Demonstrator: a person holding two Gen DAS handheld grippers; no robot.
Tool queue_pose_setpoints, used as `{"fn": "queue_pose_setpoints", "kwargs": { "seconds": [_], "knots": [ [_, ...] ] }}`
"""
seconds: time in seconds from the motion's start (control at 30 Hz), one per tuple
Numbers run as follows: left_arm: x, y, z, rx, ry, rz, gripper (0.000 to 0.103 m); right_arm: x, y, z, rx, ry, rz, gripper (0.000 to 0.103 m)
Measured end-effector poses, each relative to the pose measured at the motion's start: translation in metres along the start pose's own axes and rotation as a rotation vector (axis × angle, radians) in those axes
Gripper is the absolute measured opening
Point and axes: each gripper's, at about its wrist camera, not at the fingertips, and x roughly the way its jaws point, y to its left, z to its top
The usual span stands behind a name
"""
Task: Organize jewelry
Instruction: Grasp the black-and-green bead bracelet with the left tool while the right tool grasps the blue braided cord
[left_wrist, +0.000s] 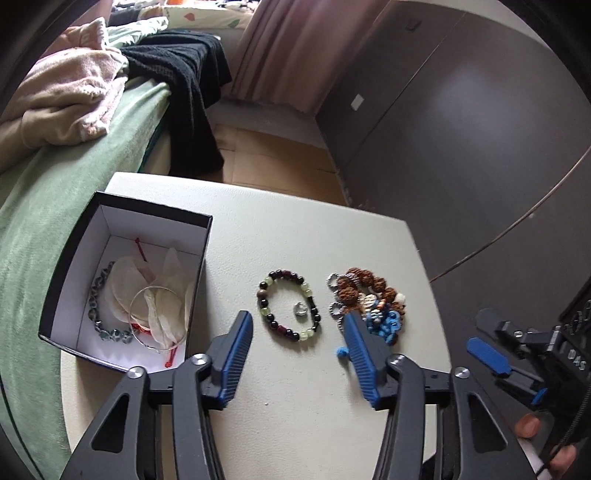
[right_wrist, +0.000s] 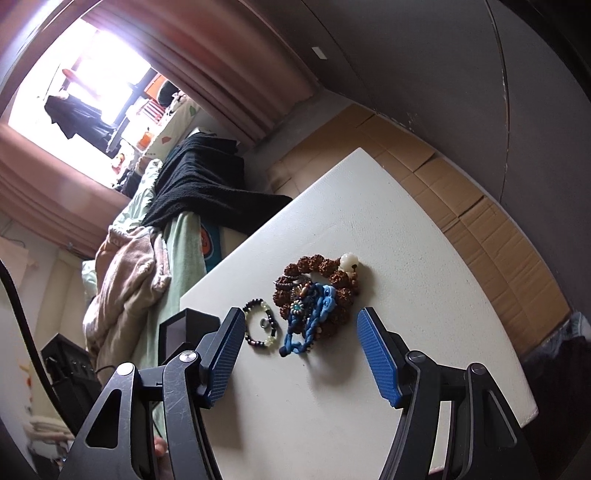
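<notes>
A: How many items are counted on the table (left_wrist: 295, 406)?

B: One black box (left_wrist: 125, 280) with a white interior is seen at the 9 o'clock side of the left wrist view. Inside it, one dark chain bracelet (left_wrist: 96, 306), one thin silver bangle (left_wrist: 157, 317), a red cord (left_wrist: 140, 248) and pale tissue paper (left_wrist: 159, 295) are visible. Outside it, one beaded bracelet (left_wrist: 289, 305) of dark and pale green beads is laid flat, with one small silver ring (left_wrist: 300, 309) enclosed by its loop. One tangled pile of jewelry (left_wrist: 369, 302) is placed at the bracelet's 3 o'clock side; brown seed beads, blue cord and metal chain are distinguished in it, but separate pieces cannot be counted.

A: How are the grippers positioned?

B: Two are counted. The left gripper (left_wrist: 299, 325) is held with its jaws spread wide and nothing between them. The beaded bracelet is located just ahead of the gap, toward 12 o'clock; the pile is partly covered by the right-hand fingertip, and contact cannot be determined. The right gripper (right_wrist: 301, 321) is likewise spread apart and empty. In its view, the pile (right_wrist: 317, 299) is located between the fingertips and just beyond, at 12 o'clock, and the bracelet (right_wrist: 260, 326) is found just beside the fingertip at 9 o'clock.
</notes>
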Motion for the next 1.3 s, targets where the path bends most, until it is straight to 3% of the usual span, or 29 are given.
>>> {"fn": "queue_pose_setpoints", "kwargs": {
  "seconds": [0.37,0.6,0.73,0.77,0.87,1.0,1.13,1.3],
  "knots": [
    [0.045,-0.010,0.015,-0.017,0.128,0.139,0.033,0.007,-0.024,0.006,0.079,0.076,-0.013,0.063],
    [0.076,-0.015,0.015,0.024,0.182,0.252,0.031,0.005,-0.036,0.008,0.135,0.087,0.012,0.059],
    [0.079,-0.014,0.014,0.057,0.178,0.306,0.013,0.007,-0.037,0.006,0.146,0.100,0.016,0.059],
    [0.080,-0.014,0.014,0.056,0.184,0.297,0.008,0.010,-0.035,0.004,0.144,0.108,0.024,0.059],
    [0.071,-0.009,0.013,0.020,0.184,0.259,0.008,0.021,-0.030,0.001,0.134,0.143,0.054,0.053],
    [0.046,-0.010,0.017,0.033,0.140,0.237,0.008,0.045,-0.027,-0.007,0.151,0.214,0.083,0.035],
    [0.021,-0.014,0.021,0.033,0.101,0.214,0.008,0.065,-0.028,-0.015,0.202,0.275,0.136,0.032],
    [-0.005,-0.021,0.024,0.049,0.058,0.177,0.008,0.081,-0.026,-0.021,0.207,0.298,0.107,0.031]
  ]
}}
